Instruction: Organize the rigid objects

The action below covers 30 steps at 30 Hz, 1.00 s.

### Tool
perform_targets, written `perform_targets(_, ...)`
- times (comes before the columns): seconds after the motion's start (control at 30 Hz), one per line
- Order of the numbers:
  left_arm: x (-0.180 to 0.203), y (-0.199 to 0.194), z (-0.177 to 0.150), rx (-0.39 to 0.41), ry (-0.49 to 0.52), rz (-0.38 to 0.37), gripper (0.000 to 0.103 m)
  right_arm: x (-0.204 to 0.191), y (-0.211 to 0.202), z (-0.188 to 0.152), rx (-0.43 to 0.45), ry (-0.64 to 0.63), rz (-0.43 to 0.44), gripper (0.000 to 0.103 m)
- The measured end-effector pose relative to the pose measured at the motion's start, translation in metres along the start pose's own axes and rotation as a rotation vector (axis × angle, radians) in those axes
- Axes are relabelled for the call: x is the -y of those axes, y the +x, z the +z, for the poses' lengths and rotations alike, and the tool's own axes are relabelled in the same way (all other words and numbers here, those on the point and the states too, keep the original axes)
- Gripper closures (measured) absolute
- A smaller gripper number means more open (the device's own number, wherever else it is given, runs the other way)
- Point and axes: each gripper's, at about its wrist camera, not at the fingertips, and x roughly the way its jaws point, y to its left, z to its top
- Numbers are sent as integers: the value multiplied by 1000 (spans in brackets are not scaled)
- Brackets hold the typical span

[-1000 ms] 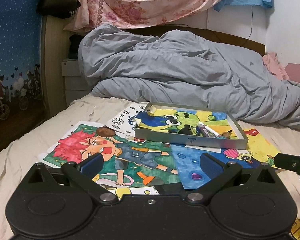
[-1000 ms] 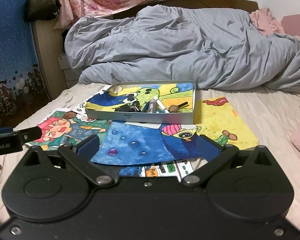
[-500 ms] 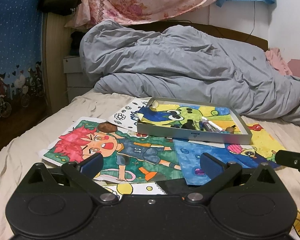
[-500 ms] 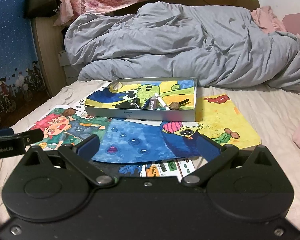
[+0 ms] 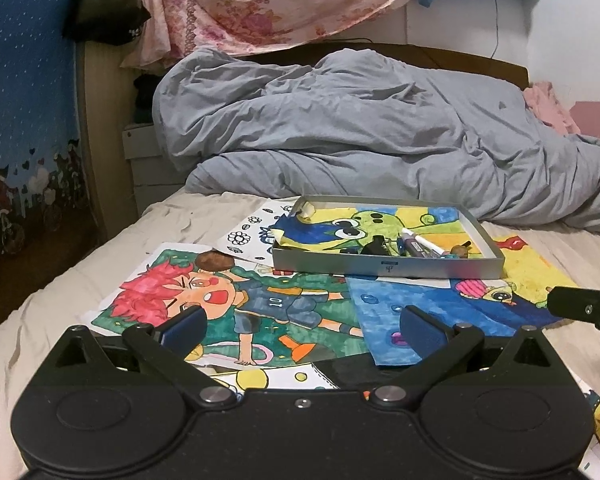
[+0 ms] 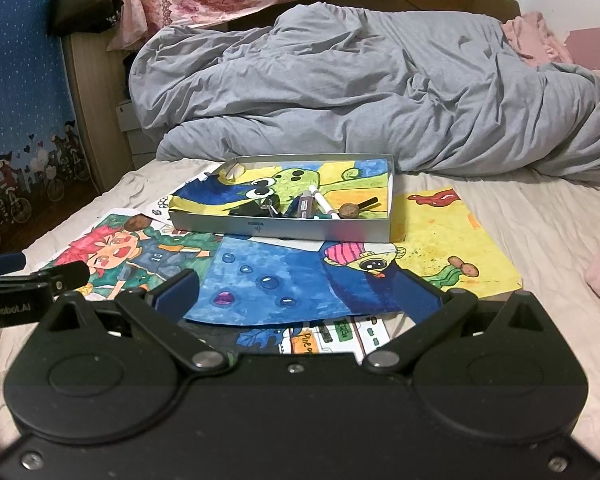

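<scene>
The nut (image 5: 213,259) could be rolled off the drawing (image 5: 236,300) if it is bumped by a jaw. Both the left gripper (image 5: 300,326) and right gripper (image 6: 298,292) are held wide open, with nothing gripped. The nut is seen at 11 o'clock from the left jaws, well apart, left of the box (image 5: 384,266).
</scene>
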Motion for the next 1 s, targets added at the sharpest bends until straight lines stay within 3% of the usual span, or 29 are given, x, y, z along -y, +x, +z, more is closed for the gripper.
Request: perform_targets(1.0,0,1,0,-13,7,13,1,1,2,-3,-13,2,-3,0)
